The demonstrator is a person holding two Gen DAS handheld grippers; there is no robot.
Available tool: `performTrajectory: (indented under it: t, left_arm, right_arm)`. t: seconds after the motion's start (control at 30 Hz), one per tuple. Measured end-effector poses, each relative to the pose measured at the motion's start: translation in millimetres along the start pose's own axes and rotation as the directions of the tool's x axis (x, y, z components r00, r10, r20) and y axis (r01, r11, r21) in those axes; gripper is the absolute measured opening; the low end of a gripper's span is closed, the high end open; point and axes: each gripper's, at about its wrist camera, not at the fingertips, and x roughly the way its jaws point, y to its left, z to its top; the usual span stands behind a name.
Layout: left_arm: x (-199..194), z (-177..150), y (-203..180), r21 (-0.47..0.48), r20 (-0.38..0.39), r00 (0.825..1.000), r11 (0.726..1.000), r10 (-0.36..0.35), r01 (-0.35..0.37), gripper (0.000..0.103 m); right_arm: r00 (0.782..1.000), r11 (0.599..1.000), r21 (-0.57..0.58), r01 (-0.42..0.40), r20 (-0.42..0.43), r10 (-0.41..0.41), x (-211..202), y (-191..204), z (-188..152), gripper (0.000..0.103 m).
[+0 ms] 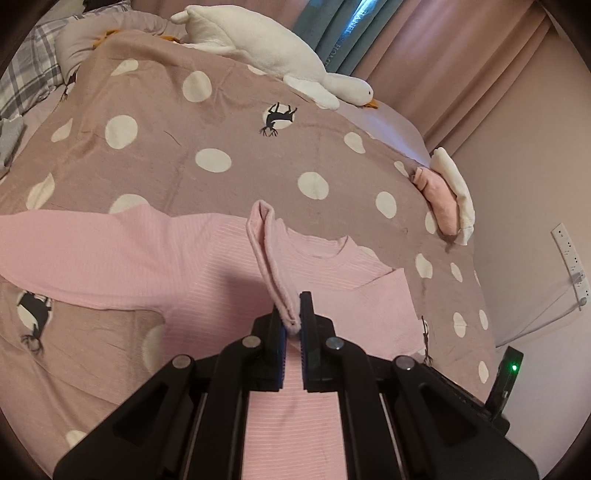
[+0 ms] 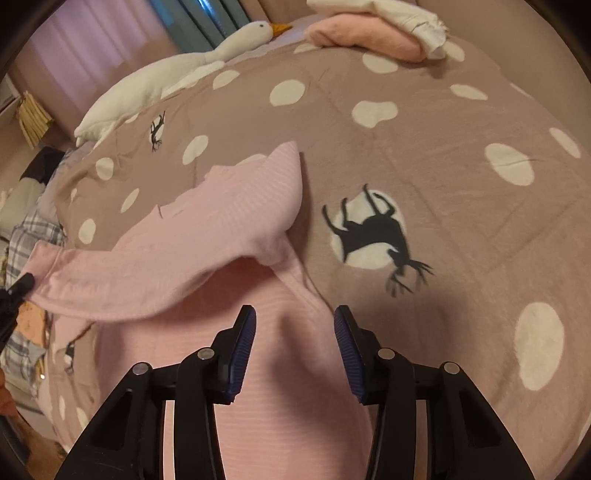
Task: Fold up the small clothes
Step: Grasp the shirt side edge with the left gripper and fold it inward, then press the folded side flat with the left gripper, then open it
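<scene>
A pink ribbed long-sleeve top (image 1: pixel 207 254) lies spread on the spotted mauve bed cover (image 1: pixel 221 122). My left gripper (image 1: pixel 293 314) is shut on the cuff of one sleeve (image 1: pixel 264 240), which rises off the top in a narrow fold. In the right wrist view that lifted sleeve (image 2: pixel 110 280) stretches left to the left gripper (image 2: pixel 22 286) at the frame's edge. My right gripper (image 2: pixel 295 321) hovers open over the top's body (image 2: pixel 280 387) near its side edge. The cloth lies below the blue pads (image 2: pixel 243 343), which do not press on it.
A white goose plush (image 1: pixel 258 40) lies along the bed's far side. A folded pink and white clothes pile (image 1: pixel 443 199) sits near the right edge, also seen as the pile (image 2: pixel 369 33). A plaid pillow (image 1: pixel 26 74) is far left. A power strip (image 1: pixel 570 258) hangs on the wall.
</scene>
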Motion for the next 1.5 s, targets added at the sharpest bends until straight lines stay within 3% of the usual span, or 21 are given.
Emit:
performTrajectory:
  t: [0.2,0.57,0.97,1.5]
  left_arm:
    - [-6,1,15,0.031,0.009,0.998,0.997,0.068,-0.068,0.005]
    - [3,-8,48,-0.001,-0.026,0.992,0.992,0.127,-0.127,0.005]
    - [28,-34,80,-0.027,-0.089,0.974,0.977,0.207,-0.211,0.006]
    - [48,-59,110,-0.112,-0.165,0.965,0.968,0.205,-0.225,0.008]
  right_arm:
    - [0.997,0.997,0.040,-0.066,-0.041,0.068,15,5,8,0.047]
    - [0.993,0.999,-0.023,0.022,-0.114,-0.024,52,28,12,0.047]
    - [0.992,0.996,-0.073,0.052,-0.115,-0.060,56,30,9,0.047]
    - [0.991,0.995,-0.078,0.059,-0.113,-0.067,58,31,9,0.047]
